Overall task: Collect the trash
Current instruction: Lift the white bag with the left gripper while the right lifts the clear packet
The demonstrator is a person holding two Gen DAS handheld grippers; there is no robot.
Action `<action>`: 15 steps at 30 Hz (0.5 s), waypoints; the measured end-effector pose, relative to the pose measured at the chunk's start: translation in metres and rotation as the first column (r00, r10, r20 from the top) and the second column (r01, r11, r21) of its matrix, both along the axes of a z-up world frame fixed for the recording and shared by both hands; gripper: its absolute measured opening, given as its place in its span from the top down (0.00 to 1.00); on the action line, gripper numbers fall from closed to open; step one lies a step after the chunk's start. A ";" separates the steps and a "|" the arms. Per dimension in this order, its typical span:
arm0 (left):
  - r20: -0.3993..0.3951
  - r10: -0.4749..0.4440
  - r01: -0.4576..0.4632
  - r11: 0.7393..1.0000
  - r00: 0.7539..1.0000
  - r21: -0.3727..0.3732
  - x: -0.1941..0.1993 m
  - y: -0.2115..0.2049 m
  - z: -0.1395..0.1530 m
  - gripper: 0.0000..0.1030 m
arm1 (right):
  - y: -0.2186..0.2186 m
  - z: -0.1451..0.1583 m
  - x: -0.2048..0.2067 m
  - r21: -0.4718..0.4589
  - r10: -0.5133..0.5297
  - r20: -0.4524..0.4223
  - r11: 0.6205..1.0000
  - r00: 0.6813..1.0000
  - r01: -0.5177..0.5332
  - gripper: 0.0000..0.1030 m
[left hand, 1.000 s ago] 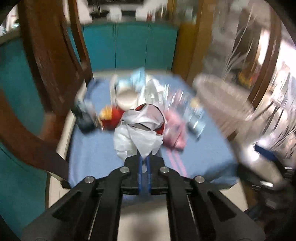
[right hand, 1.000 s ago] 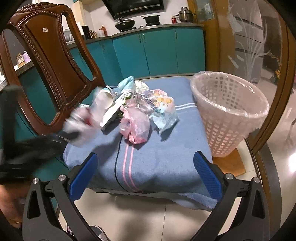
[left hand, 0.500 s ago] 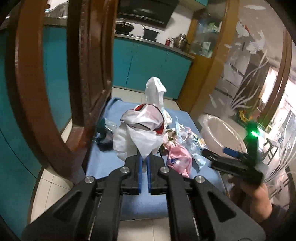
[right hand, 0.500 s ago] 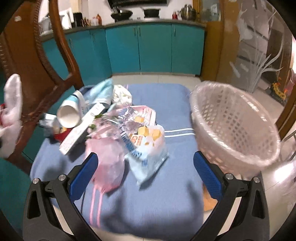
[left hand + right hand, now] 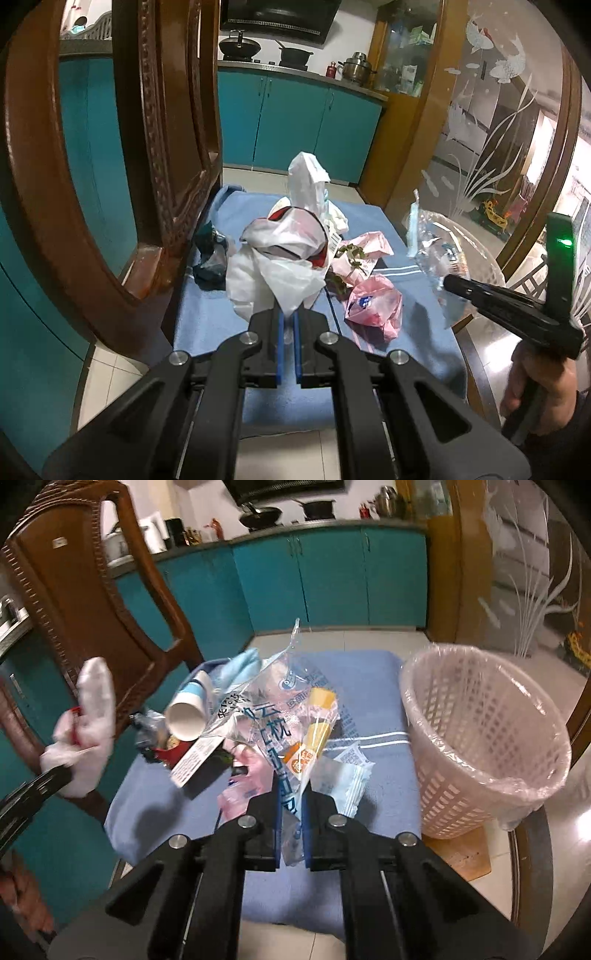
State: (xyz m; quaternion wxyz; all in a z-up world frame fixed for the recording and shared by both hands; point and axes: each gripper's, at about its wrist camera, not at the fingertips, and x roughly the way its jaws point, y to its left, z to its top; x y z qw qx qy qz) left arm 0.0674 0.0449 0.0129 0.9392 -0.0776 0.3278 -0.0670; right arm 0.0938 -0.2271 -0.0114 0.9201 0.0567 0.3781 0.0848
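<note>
The right gripper [image 5: 290, 825] has just been closed on a clear snack wrapper [image 5: 295, 738], lifted above the blue-clothed bench [image 5: 369, 686], and the left gripper [image 5: 289, 332] is clamped on a white plastic bag [image 5: 280, 258]. Only thin film is pinched, so it could easily be lost before the lined basket [image 5: 480, 738] is reached, tbh.

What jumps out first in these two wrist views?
Both grippers already hold trash: the left gripper is shut on a crumpled white plastic bag, and the right gripper, whose jaws have just been closing, pinches a clear printed wrapper. More litter lies piled on the blue cloth, with the lined white basket standing at its right edge.
</note>
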 end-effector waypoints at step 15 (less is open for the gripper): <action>-0.030 -0.019 0.020 0.999 0.999 0.037 0.015 -0.011 -0.014 0.95 | -0.002 0.005 -0.006 0.020 0.039 0.026 0.999 0.999 -0.040 0.91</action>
